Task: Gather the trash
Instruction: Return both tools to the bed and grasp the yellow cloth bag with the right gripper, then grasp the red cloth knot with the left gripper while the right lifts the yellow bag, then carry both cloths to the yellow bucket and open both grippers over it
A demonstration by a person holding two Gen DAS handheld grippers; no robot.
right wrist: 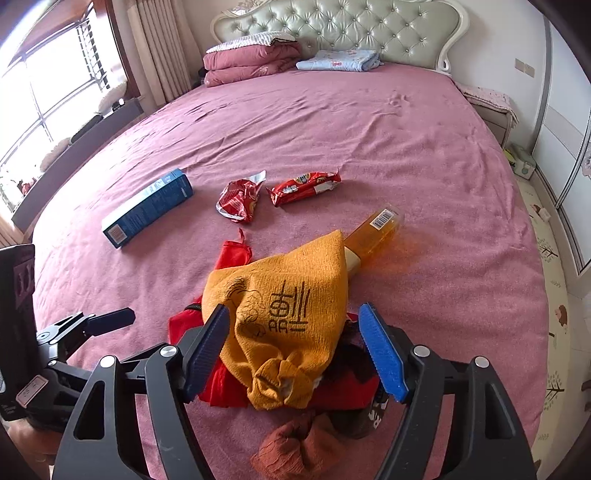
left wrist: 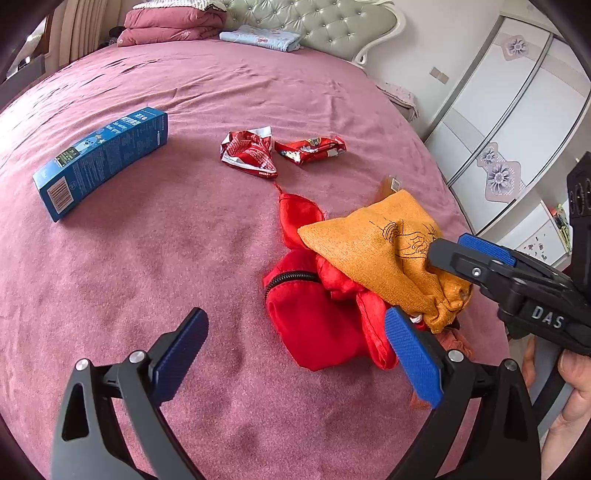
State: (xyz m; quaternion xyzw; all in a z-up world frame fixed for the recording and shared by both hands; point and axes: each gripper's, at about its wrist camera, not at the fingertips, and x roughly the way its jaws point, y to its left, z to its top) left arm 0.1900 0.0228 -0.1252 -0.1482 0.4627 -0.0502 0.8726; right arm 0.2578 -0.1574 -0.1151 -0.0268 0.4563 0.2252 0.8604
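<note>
On the pink bed lie a blue carton (left wrist: 99, 158) (right wrist: 147, 206), a crumpled red wrapper (left wrist: 249, 151) (right wrist: 240, 199) and a red snack packet (left wrist: 310, 147) (right wrist: 303, 186). Nearer, an orange drawstring pouch (left wrist: 376, 247) (right wrist: 288, 295) rests on a red zip pouch (left wrist: 314, 325) (right wrist: 229, 258), partly covering an orange bottle (right wrist: 376, 230). My right gripper (right wrist: 295, 350) (left wrist: 458, 254) straddles the orange pouch's gathered end, jaws apart, a gap showing at the right pad. My left gripper (left wrist: 295, 354) hangs open over the red pouch's left side, nothing between its fingers.
A brown cloth bundle (right wrist: 291, 446) lies at the bed's near edge. Folded pink quilts (right wrist: 251, 61) and a light-blue cloth (right wrist: 338, 61) sit by the headboard (right wrist: 332, 26). A wardrobe (left wrist: 517, 110) stands right, windows (right wrist: 44, 92) left. A hand (left wrist: 572, 387) holds the right gripper.
</note>
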